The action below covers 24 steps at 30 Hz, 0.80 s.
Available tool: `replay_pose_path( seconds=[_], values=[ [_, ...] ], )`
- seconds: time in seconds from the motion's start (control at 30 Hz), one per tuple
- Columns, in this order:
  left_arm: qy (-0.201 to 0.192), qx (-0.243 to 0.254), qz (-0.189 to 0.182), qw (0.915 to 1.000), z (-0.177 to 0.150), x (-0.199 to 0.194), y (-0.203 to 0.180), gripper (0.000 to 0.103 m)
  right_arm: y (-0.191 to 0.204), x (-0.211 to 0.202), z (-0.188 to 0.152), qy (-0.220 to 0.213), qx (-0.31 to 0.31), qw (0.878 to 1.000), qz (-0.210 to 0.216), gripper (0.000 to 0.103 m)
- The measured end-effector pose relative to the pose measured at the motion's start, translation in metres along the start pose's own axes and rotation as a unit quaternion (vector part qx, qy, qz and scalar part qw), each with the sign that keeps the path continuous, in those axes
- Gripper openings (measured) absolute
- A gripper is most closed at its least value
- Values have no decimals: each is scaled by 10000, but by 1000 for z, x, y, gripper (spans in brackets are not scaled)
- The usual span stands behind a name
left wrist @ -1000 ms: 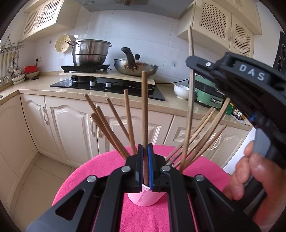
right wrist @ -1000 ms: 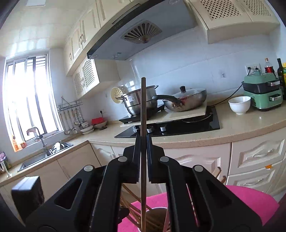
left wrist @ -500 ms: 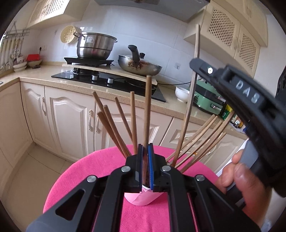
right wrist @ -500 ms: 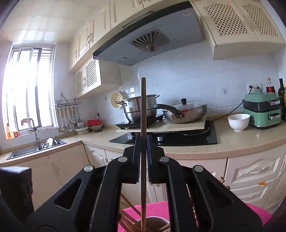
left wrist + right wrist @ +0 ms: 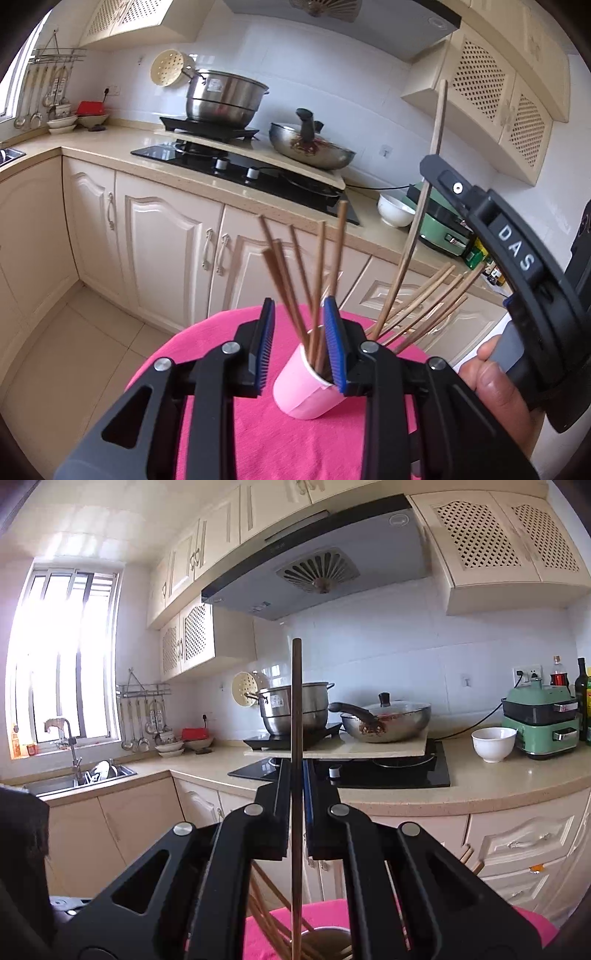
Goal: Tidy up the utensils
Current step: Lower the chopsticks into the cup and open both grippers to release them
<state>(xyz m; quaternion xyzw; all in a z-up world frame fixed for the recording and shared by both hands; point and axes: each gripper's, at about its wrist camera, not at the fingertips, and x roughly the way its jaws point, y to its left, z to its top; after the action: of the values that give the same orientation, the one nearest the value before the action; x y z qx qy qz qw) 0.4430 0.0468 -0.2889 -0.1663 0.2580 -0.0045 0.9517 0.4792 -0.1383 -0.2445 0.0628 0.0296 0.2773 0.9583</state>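
Observation:
A pink cup (image 5: 306,387) stands on the pink tablecloth (image 5: 266,439) and holds several brown chopsticks (image 5: 284,284). My left gripper (image 5: 300,345) is open, its blue pads either side of the chopsticks just above the cup's rim. My right gripper (image 5: 297,801) is shut on one chopstick (image 5: 296,701), held upright; it also shows in the left wrist view (image 5: 424,199) at the right. Below it a second cup (image 5: 325,941) holds several lighter chopsticks (image 5: 436,295) fanned to the right.
Behind the table runs a counter (image 5: 110,144) with a black hob (image 5: 236,170), a steel pot (image 5: 221,98), a pan (image 5: 310,147), a white bowl (image 5: 493,744) and a green appliance (image 5: 539,720). A sink (image 5: 77,779) is at the left.
My left gripper has opened and let go of the chopstick, which now stands in the pink cup. My right gripper has stayed shut on its chopstick and risen slightly.

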Motion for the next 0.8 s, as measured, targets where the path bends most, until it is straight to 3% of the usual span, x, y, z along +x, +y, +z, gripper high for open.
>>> replay_pose_path(
  seconds=[0.33,0.8],
  values=[
    [179,89,176,9996,-8,4,9,27,2,6,-16,147,-146,9997,-156,7],
    [512,155,379,9978,-12,14,13,27,-1,-9,-44,833,-282,9958,-249,7]
  ],
)
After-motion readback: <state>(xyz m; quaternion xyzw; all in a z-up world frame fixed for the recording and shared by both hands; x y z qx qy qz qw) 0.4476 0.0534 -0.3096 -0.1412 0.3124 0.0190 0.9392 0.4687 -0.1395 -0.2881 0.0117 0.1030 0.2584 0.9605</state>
